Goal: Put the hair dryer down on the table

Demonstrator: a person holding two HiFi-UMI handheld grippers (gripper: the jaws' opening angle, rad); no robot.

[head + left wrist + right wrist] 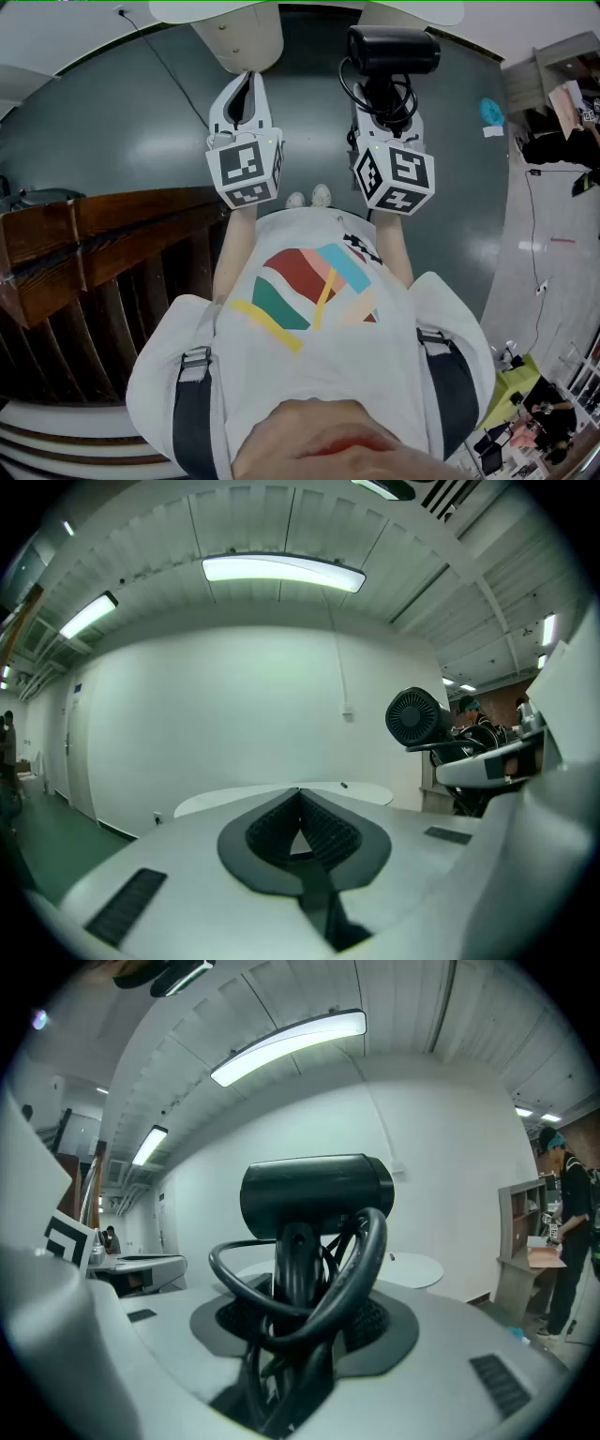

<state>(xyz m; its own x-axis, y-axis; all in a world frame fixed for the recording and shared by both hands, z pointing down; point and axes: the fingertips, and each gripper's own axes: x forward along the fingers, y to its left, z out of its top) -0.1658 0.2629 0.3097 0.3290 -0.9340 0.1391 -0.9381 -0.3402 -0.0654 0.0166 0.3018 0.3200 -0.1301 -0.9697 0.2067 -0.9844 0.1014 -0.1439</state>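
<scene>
Right gripper view: my right fingers are clamping the dryer by its handle. They're standing wide because loops of cord are bunching in the gap alongside it. The barrel is riding upright above the grip, in the air. My left fingers are sitting closed, tips meeting, nothing between them. That hand is idling near the right one.

The dryer is hanging over the floor in front of me, resting on nothing. The round white surface is lying ahead, well apart from it, so the set-down isn't started.

Handling, as I'm judging it:
- **Shell:** it's looking like hard plastic, stiff and not heavy. It's top-heavy, though, with the barrel sitting above the grip.
- **Handle:** it's looking smooth, so it's liable to twist in the grip if I'm tilting fast. It's the right place to hold; the barrel is looking too fat for these fingers.
- **Cord:** this is the nuisance. It's springy and loose, and likely to land first and prop or tip the dryer.

I'm expecting it to sit best on its side, barrel and handle both touching, before I'm letting go.
</scene>
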